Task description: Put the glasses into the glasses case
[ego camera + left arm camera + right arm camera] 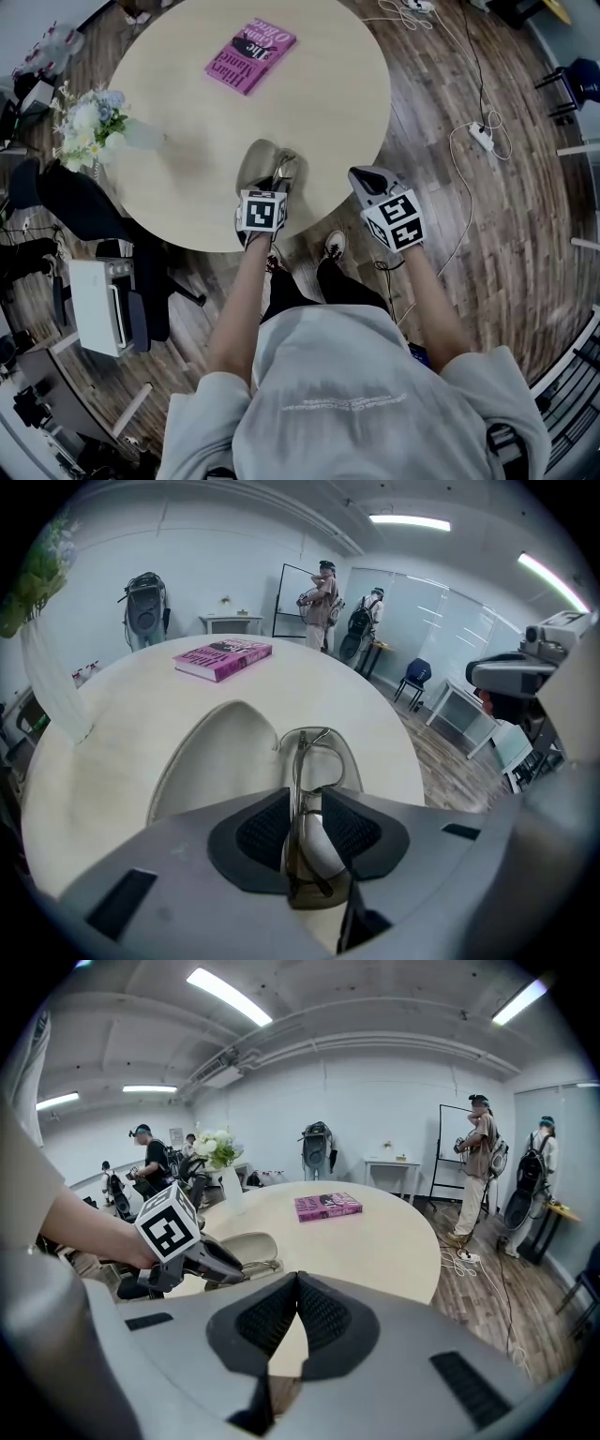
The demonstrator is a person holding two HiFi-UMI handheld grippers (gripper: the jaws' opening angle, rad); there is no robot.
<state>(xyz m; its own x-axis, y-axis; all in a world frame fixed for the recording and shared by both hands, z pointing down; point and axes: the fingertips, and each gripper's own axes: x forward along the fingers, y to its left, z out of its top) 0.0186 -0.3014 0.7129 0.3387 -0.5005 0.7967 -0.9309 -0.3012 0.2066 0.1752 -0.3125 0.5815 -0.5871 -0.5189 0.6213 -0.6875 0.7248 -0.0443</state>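
An open beige glasses case (259, 161) lies at the near edge of the round table (187, 112). In the left gripper view its lid (211, 752) lies to the left and its tray (352, 766) sits under the thin-framed glasses (314, 752). My left gripper (305, 803) is shut on the folded glasses, holding them edge-up over the tray. From the head view this gripper (277, 186) is at the case's near end. My right gripper (295, 1288) is shut with nothing in it and hovers off the table's edge (367, 180), to the right of the case (246, 1246).
A pink book (250, 56) lies at the table's far side, and a vase of flowers (94, 122) stands at its left edge. Office chairs (84, 211) crowd the left. Cables and a power strip (480, 136) lie on the wood floor. People stand at the far wall (478, 1162).
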